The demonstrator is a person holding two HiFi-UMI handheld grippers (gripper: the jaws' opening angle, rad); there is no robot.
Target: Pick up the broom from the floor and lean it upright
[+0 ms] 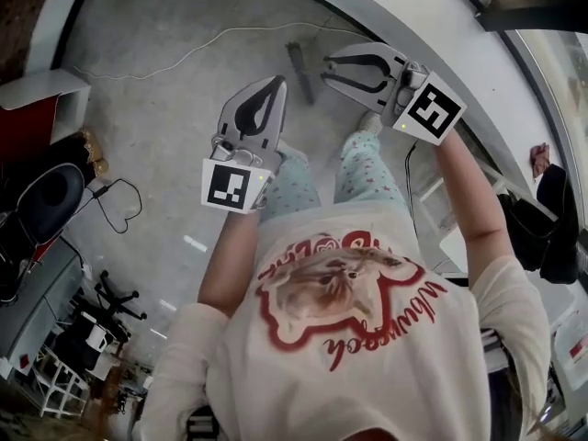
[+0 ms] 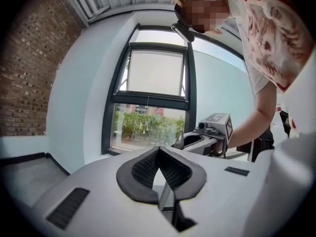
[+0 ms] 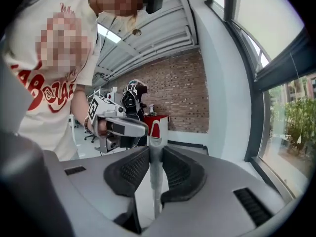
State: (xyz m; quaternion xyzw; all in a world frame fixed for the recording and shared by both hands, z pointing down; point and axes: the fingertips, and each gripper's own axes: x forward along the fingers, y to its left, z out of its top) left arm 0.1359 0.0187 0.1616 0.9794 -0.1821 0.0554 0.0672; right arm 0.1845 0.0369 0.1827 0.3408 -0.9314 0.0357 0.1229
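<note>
My right claw [image 3: 155, 151] is pinching the pale handle of the broom [image 3: 155, 174] near its top end, and the stick stands roughly upright between the pads. The dark bar on the floor [image 1: 165, 108] just beyond that claw looks to be its brush head [image 1: 299, 70], while my left claw [image 2: 158, 150] is pressed together on nothing. I judge the lift done and the leaning step in hand: next I should tip the handle's top against the white wall [image 1: 441, 44], brush head planted, before easing the pads off.
</note>
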